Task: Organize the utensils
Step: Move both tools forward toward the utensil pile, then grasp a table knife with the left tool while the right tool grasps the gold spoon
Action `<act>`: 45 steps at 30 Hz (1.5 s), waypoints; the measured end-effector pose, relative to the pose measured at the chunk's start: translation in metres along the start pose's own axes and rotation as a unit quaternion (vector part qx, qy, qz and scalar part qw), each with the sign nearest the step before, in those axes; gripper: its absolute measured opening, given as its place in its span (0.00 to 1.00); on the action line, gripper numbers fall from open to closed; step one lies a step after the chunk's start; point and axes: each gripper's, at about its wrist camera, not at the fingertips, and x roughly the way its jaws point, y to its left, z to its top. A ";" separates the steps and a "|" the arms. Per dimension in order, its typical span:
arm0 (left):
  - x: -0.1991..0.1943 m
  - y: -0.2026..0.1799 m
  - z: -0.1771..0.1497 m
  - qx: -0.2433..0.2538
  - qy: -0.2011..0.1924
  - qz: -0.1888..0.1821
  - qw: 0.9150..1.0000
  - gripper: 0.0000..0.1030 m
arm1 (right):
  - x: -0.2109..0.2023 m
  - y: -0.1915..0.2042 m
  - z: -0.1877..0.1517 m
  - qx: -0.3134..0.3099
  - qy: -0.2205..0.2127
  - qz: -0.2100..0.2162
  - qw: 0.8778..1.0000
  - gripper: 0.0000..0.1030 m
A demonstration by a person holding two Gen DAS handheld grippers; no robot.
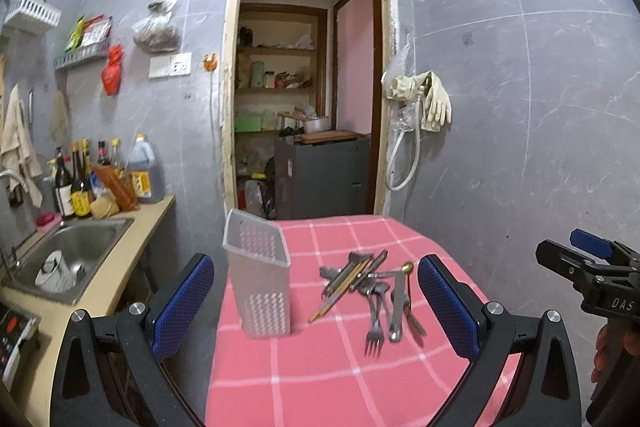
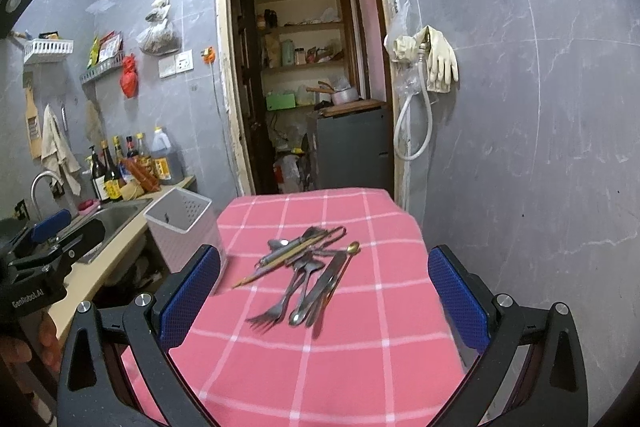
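- Pink checked cloth (image 1: 320,379) covers the table.
- Utensils (image 2: 304,275) lie piled between the right tongs' (image 2: 324,291) spread fingers, handles pointing away.
- Left tongs (image 1: 316,307) released; holder (image 1: 260,279) upright between them, left of centre.

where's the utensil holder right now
The white perforated utensil holder stands upright at the left edge of the pink checked table, left of the utensil pile and beside the sink counter.

Shiny metal cutlery (image 2: 304,279) (glossy) on matt checked cloth (image 2: 360,367).
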 end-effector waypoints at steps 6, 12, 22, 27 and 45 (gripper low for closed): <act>0.037 -0.017 0.015 0.006 -0.004 -0.005 1.000 1.00 | 0.037 -0.018 0.021 0.000 0.000 -0.002 1.000 0.99; 0.080 -0.033 0.021 0.009 0.011 -0.007 1.000 1.00 | 0.089 -0.046 0.037 -0.002 0.018 0.003 1.000 0.99; 0.161 -0.057 0.021 0.020 0.047 -0.011 0.999 1.00 | 0.183 -0.088 0.043 -0.008 0.052 0.019 0.998 0.99; 0.200 -0.063 0.011 0.012 0.073 -0.013 0.997 1.00 | 0.229 -0.101 0.032 -0.008 0.071 0.033 0.997 0.99; 0.321 -0.074 -0.045 0.011 0.198 -0.066 0.978 0.76 | 0.347 -0.098 -0.049 0.042 0.176 0.129 0.975 0.52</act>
